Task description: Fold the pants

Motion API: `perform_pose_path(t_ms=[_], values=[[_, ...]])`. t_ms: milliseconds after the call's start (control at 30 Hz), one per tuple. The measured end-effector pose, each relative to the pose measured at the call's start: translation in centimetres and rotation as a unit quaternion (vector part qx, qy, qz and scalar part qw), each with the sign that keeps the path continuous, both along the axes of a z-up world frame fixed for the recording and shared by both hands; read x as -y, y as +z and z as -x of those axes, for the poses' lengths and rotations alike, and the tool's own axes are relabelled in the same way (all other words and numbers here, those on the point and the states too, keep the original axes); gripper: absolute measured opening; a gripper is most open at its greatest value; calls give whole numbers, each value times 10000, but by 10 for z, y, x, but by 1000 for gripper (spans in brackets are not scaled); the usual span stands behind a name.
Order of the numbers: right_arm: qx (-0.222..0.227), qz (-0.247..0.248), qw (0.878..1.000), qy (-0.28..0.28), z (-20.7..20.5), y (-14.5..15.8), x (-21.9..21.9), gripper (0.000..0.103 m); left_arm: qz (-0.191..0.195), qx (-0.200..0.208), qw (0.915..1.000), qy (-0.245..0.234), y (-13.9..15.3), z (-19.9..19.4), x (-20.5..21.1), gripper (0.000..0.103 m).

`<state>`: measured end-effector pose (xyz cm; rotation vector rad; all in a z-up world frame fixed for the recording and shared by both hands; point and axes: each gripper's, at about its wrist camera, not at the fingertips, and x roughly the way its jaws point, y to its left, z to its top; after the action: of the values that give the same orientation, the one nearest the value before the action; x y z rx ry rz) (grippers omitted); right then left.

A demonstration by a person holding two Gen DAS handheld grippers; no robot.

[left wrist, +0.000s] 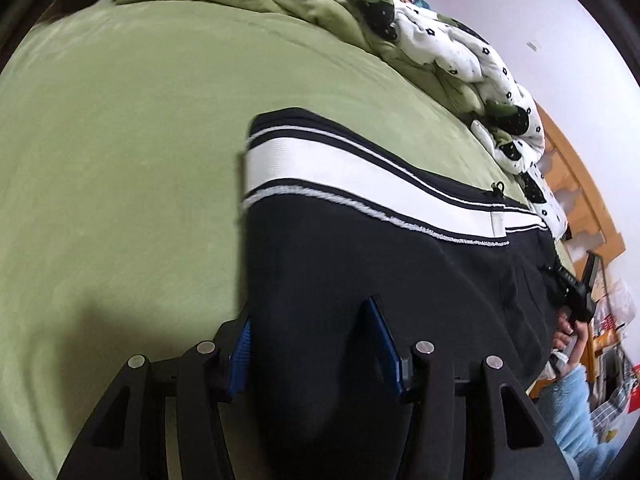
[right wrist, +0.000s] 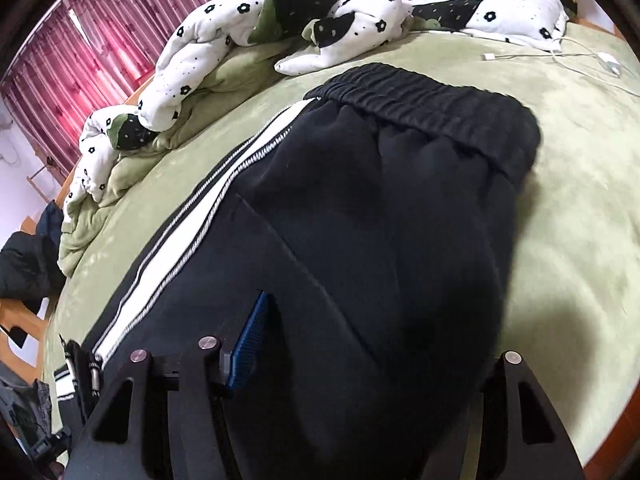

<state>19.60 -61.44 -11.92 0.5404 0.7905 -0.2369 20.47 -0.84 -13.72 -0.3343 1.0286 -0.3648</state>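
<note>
A wide green bed sheet [left wrist: 120, 160] fills most of both views, with a rumpled white flowered quilt [right wrist: 248, 24] heaped along its far edge and a white charging cable [right wrist: 580, 56] lying near the pillow end. On the sheet lie the black pants [right wrist: 380, 200], already doubled lengthwise so that one leg rests over the other: the white side stripe [left wrist: 340, 164] runs along one long edge, and the elastic waistband [right wrist: 432, 108] shows as a single stacked end. So the first fold looks done; the crosswise folds, bringing the cuff end toward the waistband, appear to be what is left, since the garment is stretched out at full length. The left gripper [left wrist: 316, 340] sits over the cuff end with its blue pads spread wide apart and fabric between them, released rather than clamped. The right gripper [right wrist: 360, 344] is at the long edge nearer the waistband; only one blue pad is visible, the other hidden behind dark cloth, so I cannot tell whether it grips.
</note>
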Motion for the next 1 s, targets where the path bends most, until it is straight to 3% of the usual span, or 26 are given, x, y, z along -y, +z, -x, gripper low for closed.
perform_pose_path(t_ms=[33,67,100,167,300,467,667,833,900,1000], values=[[-13,-13,10000,-32,-1,0,1,54,-55,30,10000,-11,1,-1,4,46],[-25,-4,10000,-45,-2,1,1,43,-152,82,9998,-38,3,0,7,33],[-20,35,10000,-16,-4,3,-1,28,-204,132,9997,-59,7,2,9,28],[-19,160,9999,25,-3,10,-9,17,-209,249,9994,-85,21,6,10,17],[192,928,9955,57,0,53,-43,14,-215,342,9992,3,53,8,9,13],[657,1148,9909,253,-6,121,-86,13,-67,669,9977,-49,104,-1,-8,13],[1181,1045,9849,718,-22,177,-145,13,-696,1108,9908,356,152,-2,-64,12],[1507,842,9752,1383,-39,185,-213,13,-1100,893,9865,818,141,1,-132,12],[1417,557,9747,1634,-47,165,-233,14,-1210,666,9850,1033,117,3,-156,12],[748,637,9769,1898,-62,107,-259,14,-1303,103,9844,1181,69,2,-175,24]])
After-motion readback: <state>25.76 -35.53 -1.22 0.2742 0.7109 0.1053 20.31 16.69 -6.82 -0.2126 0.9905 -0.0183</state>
